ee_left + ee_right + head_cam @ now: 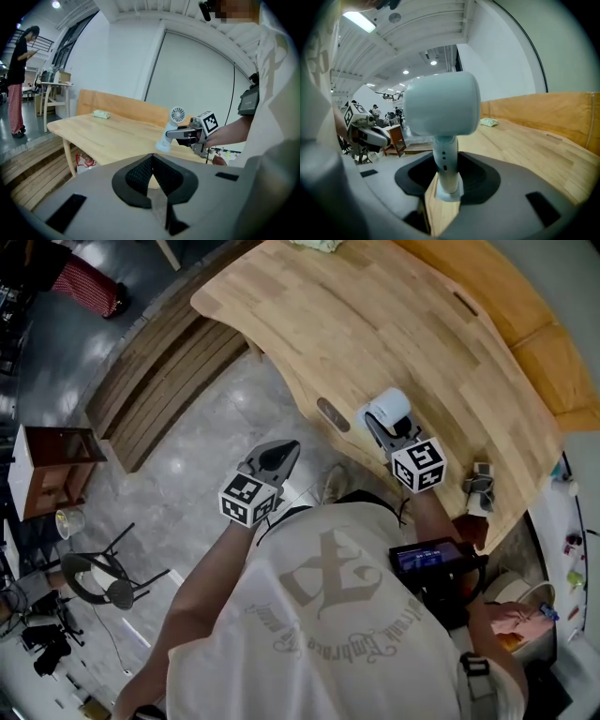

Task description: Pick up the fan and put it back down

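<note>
Below, table (375, 324): a broad, curved top of pale wood fills the upper half of the head view, with a tan bench back (534, 306) along its far side.
Person: in a white printed shirt (337, 615), standing at the table's near edge with both bare forearms stretched forward, one gripper in each hand.
Right arm: reaches over the table's near edge. From the left gripper view it comes in from the right, with the tool held close to level and tipped slightly down.
Left arm: angles out to the person's left, so its tool hangs over the grey floor, clear of the table and well apart from the fan.
Right gripper (377, 427): its dark pads are clamped on the fan's slim stem, and its marker cube (418, 465) faces the head camera.
Left gripper (291, 450): jaws drawn together to a point with nothing between them, its marker cube (248, 500) nearest the person.
Fan (443, 103): small and white, with a round head above the stem. It stands roughly upright in the right gripper over the table's near edge. Whether its base touches the wood cannot be told.
Bundle (101, 114): pale green, lying alone at the table's far end.
</note>
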Available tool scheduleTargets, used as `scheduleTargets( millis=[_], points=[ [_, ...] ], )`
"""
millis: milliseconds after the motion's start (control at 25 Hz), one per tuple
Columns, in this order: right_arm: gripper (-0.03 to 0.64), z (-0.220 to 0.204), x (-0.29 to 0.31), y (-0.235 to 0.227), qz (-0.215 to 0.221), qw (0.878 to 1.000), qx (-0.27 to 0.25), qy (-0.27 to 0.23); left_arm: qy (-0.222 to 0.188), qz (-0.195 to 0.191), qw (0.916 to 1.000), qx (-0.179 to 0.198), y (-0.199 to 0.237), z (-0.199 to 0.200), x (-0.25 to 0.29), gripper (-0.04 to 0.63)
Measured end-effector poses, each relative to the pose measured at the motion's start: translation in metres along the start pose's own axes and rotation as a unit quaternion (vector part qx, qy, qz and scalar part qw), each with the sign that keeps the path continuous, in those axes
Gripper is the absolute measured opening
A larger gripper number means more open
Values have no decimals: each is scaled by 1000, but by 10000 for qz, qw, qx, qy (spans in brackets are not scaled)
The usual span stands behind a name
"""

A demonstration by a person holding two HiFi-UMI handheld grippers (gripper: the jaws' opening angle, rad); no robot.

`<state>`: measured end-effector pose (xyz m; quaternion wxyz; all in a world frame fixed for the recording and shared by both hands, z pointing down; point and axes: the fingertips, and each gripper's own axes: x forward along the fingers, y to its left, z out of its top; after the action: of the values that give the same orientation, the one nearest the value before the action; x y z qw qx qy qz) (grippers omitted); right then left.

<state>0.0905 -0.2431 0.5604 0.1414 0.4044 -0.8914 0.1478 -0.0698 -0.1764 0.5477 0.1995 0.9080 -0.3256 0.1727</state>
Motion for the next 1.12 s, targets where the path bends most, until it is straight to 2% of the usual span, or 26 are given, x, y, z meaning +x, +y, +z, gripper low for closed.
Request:
scheduleTargets(
  millis=[200,480,760,1120],
  points=[
    [149,-18,9,-32,-172,9996,-94,224,50,-142,9999,-47,1,10,25,11],
    [149,-40,21,-71,-394,9982,117,437,78,-245,9996,-150,7,24,49,11],
    [149,-59,27,-110,-758,9947,299,627,253,-299,9989,-261,11,21,65,11],
    [149,-69,31,-144,-1071,9918,400,571,425,-333,9983,-208,14,21,79,11]
  ],
)
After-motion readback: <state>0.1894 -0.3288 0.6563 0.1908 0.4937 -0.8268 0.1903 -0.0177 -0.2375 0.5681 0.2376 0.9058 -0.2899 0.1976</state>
